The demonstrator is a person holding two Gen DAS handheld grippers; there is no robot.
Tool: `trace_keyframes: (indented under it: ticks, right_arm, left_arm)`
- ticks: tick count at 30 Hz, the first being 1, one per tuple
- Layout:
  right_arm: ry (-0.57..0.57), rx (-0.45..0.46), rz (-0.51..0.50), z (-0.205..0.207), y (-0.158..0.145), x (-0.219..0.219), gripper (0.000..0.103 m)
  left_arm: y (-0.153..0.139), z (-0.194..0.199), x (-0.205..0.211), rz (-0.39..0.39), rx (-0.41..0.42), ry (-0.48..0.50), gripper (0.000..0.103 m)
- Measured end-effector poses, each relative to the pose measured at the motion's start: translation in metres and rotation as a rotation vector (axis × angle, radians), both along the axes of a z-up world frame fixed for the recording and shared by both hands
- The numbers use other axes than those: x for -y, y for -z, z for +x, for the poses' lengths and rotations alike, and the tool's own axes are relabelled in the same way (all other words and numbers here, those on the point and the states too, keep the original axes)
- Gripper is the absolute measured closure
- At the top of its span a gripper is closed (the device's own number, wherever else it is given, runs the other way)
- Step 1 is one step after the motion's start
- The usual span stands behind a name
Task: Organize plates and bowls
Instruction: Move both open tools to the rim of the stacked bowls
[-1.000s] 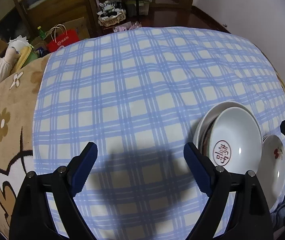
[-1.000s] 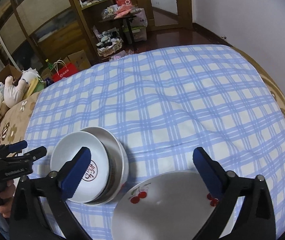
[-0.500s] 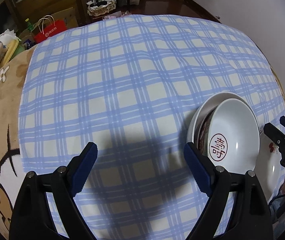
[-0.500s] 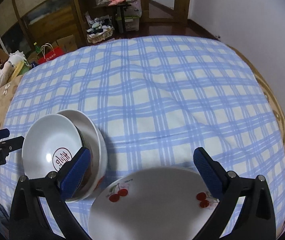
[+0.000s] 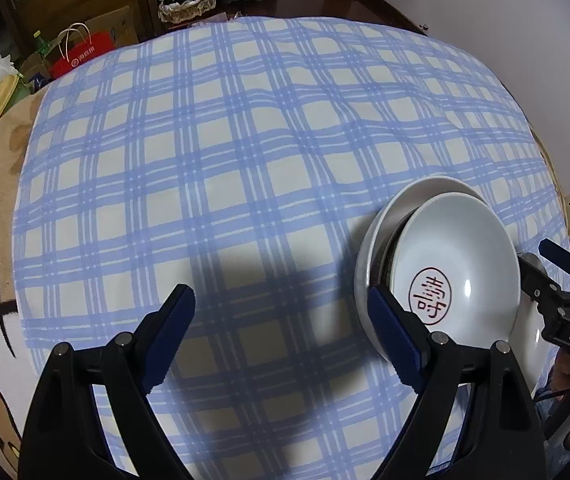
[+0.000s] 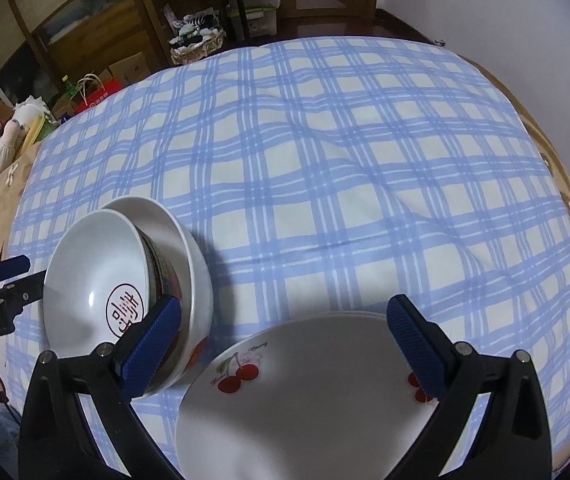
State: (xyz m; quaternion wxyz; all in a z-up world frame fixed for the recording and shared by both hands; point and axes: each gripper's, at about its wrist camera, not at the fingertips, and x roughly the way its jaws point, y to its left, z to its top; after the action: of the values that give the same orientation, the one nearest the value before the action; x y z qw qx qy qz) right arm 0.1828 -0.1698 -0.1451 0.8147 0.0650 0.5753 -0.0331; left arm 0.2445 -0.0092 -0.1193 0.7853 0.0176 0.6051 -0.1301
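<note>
Both pairs of jaws stand released, gripping nothing. The left gripper (image 5: 281, 334) hangs over bare blue checked cloth (image 5: 245, 152), with the stacked bowls (image 5: 441, 268) just beyond its right finger: a white bowl with a red round stamp sits tilted inside a larger white one. The right gripper (image 6: 285, 344) hangs over the cherry plate (image 6: 305, 396), whose far rim lies between its fingers; the stacked bowls (image 6: 125, 284) sit at its left finger, just beside the plate.
</note>
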Motion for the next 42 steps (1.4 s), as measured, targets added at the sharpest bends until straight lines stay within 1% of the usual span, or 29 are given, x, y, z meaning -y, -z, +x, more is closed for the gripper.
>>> trace_keyframes:
  ticks: [8,14,23,30,31,32,35,39,42]
  right_arm:
    - [0.009,0.000,0.003,-0.0002,-0.0010,-0.0008,0.000]
    - [0.013,-0.011,0.011,0.0005,0.0007,0.0002,0.000]
    - [0.025,-0.015,0.075,0.0009,0.0046,0.0036,0.000]
    - [0.027,-0.008,0.075,0.0007,0.0039,0.0017,0.000]
    - [0.031,-0.008,0.089,0.0003,0.0043,0.0022,0.001]
    - [0.034,-0.009,0.099,0.0008,0.0046,0.0034,0.004]
    - [0.043,-0.012,0.120,0.0008,0.0057,0.0063,0.007]
    - [0.042,-0.012,0.126,0.0010,0.0062,0.0069,0.011]
    - [0.034,-0.013,0.141,0.0009,0.0059,0.0065,0.019]
  left_arm:
    - [0.0019,0.0046,-0.0023,-0.031,-0.023,-0.022,0.016]
    - [0.0015,0.0044,-0.0042,-0.039,-0.020,-0.022,0.016]
    - [0.0014,0.0051,0.0003,-0.027,-0.020,-0.035,0.016]
    - [0.0053,0.0079,-0.0031,-0.057,-0.042,-0.045,0.016]
    - [0.0059,0.0083,-0.0035,-0.063,-0.047,-0.048,0.016]
    - [0.0066,0.0089,-0.0041,-0.068,-0.052,-0.052,0.016]
    - [0.0070,0.0088,-0.0047,-0.074,-0.059,-0.055,0.016]
    - [0.0059,0.0086,-0.0033,-0.067,-0.043,-0.042,0.017]
    - [0.0058,0.0087,-0.0024,-0.074,-0.044,-0.042,0.018]
